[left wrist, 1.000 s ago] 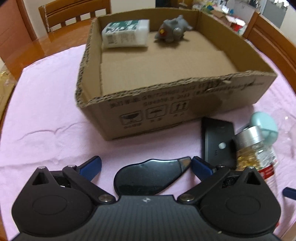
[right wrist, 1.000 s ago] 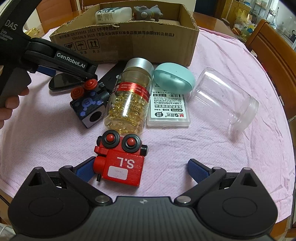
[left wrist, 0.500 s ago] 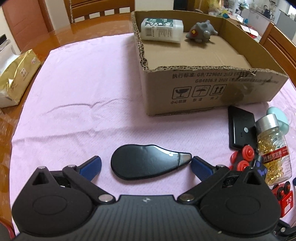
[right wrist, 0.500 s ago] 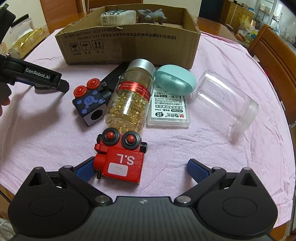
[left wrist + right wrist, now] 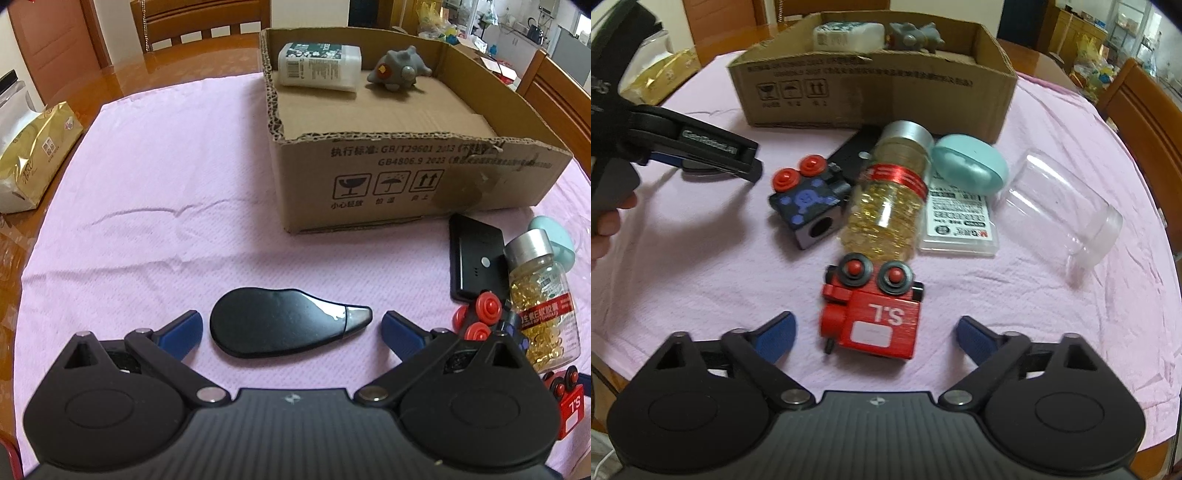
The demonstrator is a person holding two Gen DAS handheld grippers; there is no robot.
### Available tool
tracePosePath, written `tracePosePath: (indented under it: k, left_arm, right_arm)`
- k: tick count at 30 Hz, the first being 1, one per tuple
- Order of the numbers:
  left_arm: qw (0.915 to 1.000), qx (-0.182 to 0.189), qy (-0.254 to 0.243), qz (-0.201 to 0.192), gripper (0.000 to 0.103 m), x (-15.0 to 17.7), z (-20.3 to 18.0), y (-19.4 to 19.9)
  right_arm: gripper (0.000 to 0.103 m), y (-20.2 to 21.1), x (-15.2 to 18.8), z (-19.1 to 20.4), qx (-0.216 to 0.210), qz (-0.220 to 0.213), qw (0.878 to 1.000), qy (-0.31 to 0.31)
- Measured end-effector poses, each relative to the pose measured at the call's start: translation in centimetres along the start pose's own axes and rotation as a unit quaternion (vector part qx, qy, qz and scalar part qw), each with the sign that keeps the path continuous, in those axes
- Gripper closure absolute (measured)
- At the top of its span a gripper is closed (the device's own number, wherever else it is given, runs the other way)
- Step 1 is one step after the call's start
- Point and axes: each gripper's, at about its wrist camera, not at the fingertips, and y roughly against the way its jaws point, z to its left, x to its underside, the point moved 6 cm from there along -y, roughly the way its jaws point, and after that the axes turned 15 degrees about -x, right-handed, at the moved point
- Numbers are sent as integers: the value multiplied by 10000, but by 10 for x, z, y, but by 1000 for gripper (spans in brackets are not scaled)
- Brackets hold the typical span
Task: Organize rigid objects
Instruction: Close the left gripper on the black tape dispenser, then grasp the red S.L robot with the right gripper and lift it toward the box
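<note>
Lying between right claw: red toy

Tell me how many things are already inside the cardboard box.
2: a white bottle lying at the cardboard box's far wall, a grey toy animal beside it.

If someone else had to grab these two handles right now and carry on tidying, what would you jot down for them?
Left gripper: open, jaws either side of the black teardrop-shaped object on the pink cloth, not pressing on it.
Right gripper: open, jaws have just been closing around the red toy robot, pads not on it yet.
Done: white bottle and grey toy animal lie in the cardboard box.
Left on the cloth: both framed items, dark blue toy block, capsule bottle, black device, teal case, flat white pack, clear jar.
</note>
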Motion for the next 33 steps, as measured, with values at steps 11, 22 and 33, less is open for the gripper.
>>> tracePosePath:
  k: [11,22,33]
  left_arm:
    - [9994,108,-231,-216,10,0,-4,6]
    - [9999,10,65,86,12,-3,-2,3]
    - [9992,266,-310,9,14,-7,-3,11]
  right_arm:
    - [38,1,-8,11,4,-164,9998,104]
    - [39,1,-9,13,46,-166,9997,164]
    - [47,4,-9,11,5,-58,9998,193]
